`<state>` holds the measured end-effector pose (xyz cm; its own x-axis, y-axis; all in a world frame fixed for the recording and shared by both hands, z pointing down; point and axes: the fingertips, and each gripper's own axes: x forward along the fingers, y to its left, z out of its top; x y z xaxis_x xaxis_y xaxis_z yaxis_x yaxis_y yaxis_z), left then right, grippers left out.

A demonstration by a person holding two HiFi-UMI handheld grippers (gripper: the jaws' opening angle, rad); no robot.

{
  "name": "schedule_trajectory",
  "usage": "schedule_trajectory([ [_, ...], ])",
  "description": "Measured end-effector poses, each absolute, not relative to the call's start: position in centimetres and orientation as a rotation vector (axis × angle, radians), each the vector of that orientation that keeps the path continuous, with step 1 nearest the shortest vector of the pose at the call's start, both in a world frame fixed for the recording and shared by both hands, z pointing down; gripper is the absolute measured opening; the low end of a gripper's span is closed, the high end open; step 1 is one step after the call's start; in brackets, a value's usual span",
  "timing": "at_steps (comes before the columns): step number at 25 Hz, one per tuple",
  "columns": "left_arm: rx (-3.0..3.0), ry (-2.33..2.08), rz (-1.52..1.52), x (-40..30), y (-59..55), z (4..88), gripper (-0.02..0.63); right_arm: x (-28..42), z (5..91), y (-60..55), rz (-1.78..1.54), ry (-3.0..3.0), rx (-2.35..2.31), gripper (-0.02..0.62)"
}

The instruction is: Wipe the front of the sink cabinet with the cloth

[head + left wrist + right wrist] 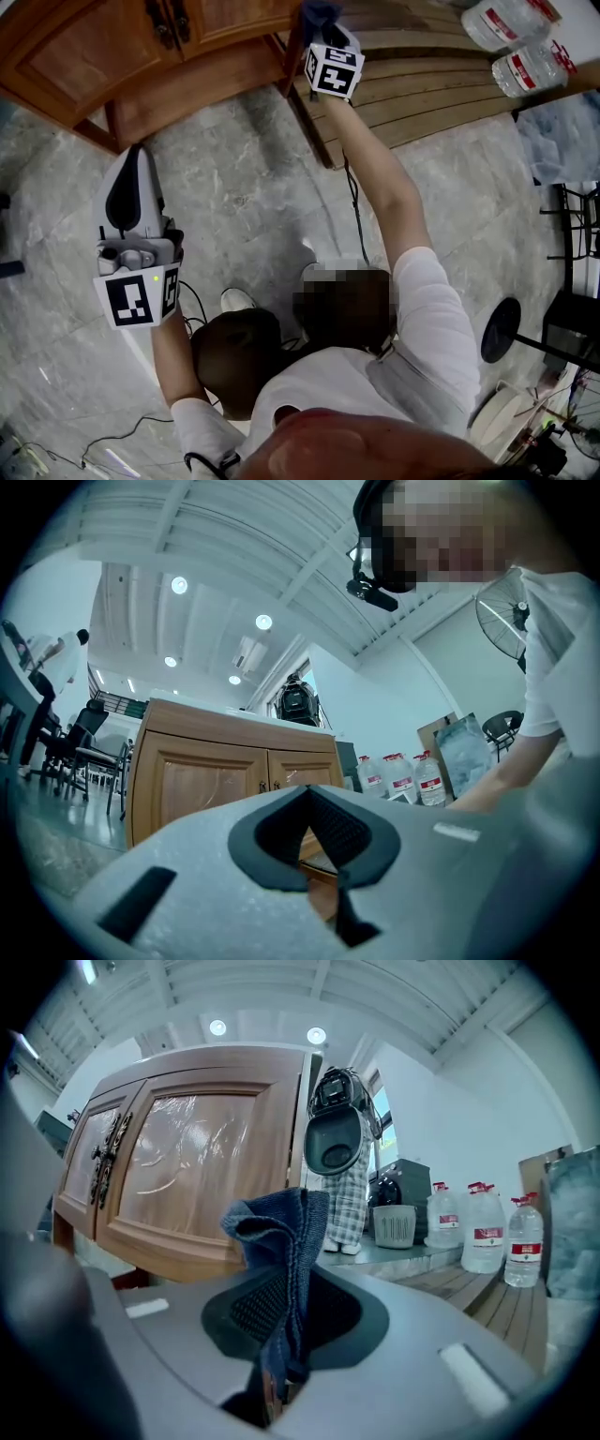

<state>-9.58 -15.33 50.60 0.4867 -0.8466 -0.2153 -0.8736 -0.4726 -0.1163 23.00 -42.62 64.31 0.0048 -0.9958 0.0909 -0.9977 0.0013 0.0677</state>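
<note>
The wooden sink cabinet [187, 84] stands at the top left of the head view, with two doors and dark handles. My right gripper [323, 28] is held out at the cabinet's right corner, shut on a blue cloth [319, 13]. In the right gripper view the cloth [281, 1232] stands up bunched between the jaws of the right gripper [281, 1335], just right of the cabinet's door front [187, 1166]. My left gripper [134, 159] hangs over the floor, well short of the cabinet [197, 771]. The left gripper [314, 855] looks shut with nothing in it.
Several large water bottles [520, 47] stand on a slatted wooden platform [422, 89] right of the cabinet. A person in checked trousers [345, 1194] stands beyond the cabinet's corner. A floor fan [502, 328] and cables [354, 202] lie on the marble floor [244, 197].
</note>
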Motion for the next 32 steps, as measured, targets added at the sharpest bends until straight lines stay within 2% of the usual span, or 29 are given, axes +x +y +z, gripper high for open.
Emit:
schedule_trajectory([
  [8,-2.539,1.479,0.159,-9.3,-16.0,51.7,0.000,22.2,63.7,-41.4,-0.060,-2.216,2.130,0.069],
  [21,-2.617,1.573,-0.121,-11.5,-22.7,59.7,0.000,21.1,61.1,-35.3,-0.284,-2.398,1.910,0.069],
  [25,-2.600,1.569,-0.189,-11.9,-25.0,59.6,0.000,20.3,58.8,-34.3,-0.368,-2.417,1.825,0.069],
  [32,-2.745,1.553,-0.204,-10.3,-26.0,54.9,0.000,18.7,53.6,-32.1,-0.263,-2.397,1.718,0.069],
])
